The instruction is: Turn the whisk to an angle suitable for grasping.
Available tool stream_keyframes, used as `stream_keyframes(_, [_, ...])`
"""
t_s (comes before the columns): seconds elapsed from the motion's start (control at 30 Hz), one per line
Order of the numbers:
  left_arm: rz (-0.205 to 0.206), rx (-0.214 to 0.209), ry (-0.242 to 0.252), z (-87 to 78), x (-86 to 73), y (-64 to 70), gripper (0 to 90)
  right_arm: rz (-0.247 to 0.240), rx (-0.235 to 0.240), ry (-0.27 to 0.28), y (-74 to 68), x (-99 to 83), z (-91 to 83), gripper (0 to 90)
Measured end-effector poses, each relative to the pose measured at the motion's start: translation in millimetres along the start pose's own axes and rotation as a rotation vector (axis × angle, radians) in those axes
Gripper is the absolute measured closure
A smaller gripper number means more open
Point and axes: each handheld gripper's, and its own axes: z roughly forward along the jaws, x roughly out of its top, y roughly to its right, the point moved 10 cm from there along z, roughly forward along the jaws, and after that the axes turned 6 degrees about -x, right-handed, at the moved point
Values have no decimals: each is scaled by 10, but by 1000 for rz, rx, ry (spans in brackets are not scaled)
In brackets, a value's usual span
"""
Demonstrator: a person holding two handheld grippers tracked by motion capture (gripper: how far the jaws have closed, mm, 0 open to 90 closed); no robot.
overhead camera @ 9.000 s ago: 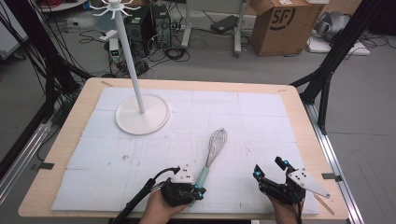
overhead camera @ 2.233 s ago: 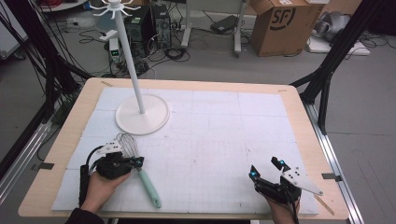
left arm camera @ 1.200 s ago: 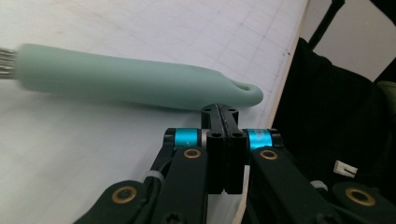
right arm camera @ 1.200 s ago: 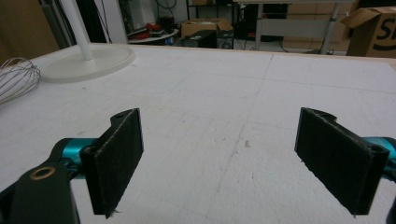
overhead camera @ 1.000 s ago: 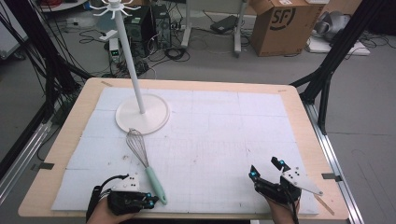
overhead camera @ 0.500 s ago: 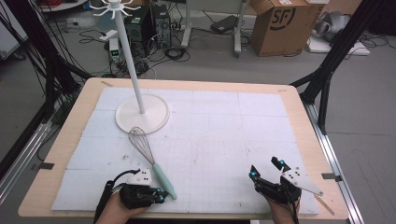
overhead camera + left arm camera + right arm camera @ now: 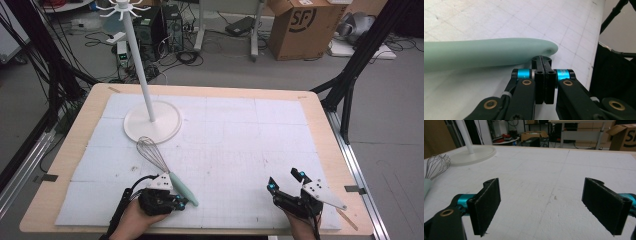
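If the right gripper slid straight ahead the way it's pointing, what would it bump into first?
Probably nothing on the table. The right gripper has open jaws facing bare mat all the way to the far edge. The whisk and stand sit off to the side.

One whisk [image 7: 161, 163] is lying on the tabletop [image 7: 330, 150], and one white stand [image 7: 150, 112] with a round base is standing on it. Two tools are resting at the near edge, the left tool [image 7: 177, 202] and the right tool [image 7: 286, 181]. One cardboard box [image 7: 300, 25] is sitting on the floor beyond the tabletop.
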Motion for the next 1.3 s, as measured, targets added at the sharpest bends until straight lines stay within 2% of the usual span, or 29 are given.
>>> stream_keyframes(0.37, [-21,0,6,152,169,-99,897,6,3,2,-1,5,-4,142])
stream_keyframes(0.5, [-17,18,3,222,245,-159,897,4,1,5,4,8,-5,141])
stream_keyframes(0.73, [-43,38,29,328,395,-273,897,4,0,8,11,13,-6,141])
stream_keyframes(0.83, [-39,42,29,399,476,-316,897,11,1,6,6,12,-10,141])
stream_keyframes(1.3, [-51,75,34,537,640,-454,897,11,2,6,6,14,-15,142])
